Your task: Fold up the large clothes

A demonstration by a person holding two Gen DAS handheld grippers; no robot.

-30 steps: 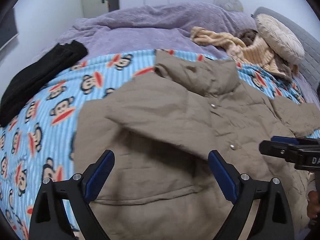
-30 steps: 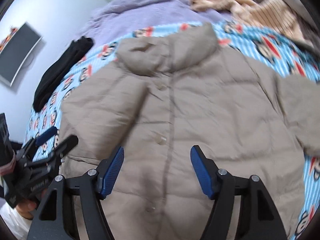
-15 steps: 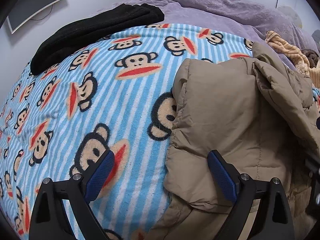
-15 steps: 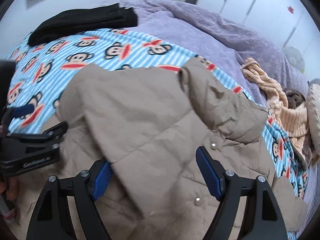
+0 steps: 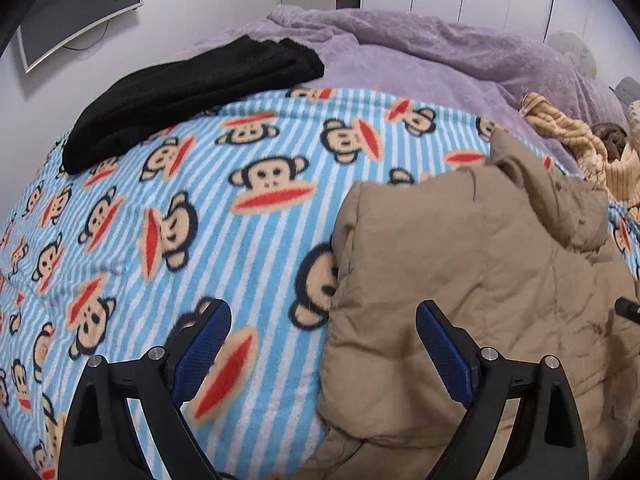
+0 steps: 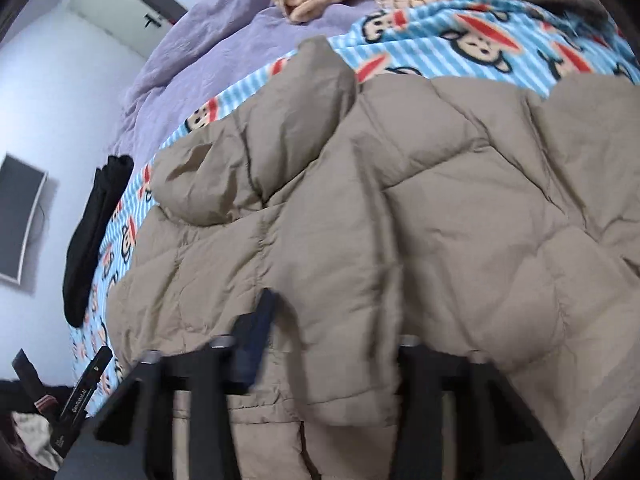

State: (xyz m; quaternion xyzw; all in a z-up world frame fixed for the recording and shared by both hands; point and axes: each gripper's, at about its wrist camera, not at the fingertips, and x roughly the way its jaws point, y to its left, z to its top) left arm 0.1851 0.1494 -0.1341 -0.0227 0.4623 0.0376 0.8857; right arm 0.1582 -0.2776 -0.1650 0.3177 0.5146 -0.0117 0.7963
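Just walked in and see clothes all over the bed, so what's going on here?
A person with a gripper in each hand is folding a tan puffer jacket on a monkey-print blanket. The left gripper is open at the jacket's left edge, holding nothing. The right gripper is low over the jacket, with fabric between its fingers; blur hides whether it grips. A folded black garment lies aside.

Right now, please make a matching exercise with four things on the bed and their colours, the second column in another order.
Things:
1. puffer jacket
2. folded garment
3. cartoon blanket
4. plush cover

Colours:
A. purple
B. blue and white stripes with monkey faces
C. tan
D. black

Pairs: 1-C, 2-D, 3-B, 4-A
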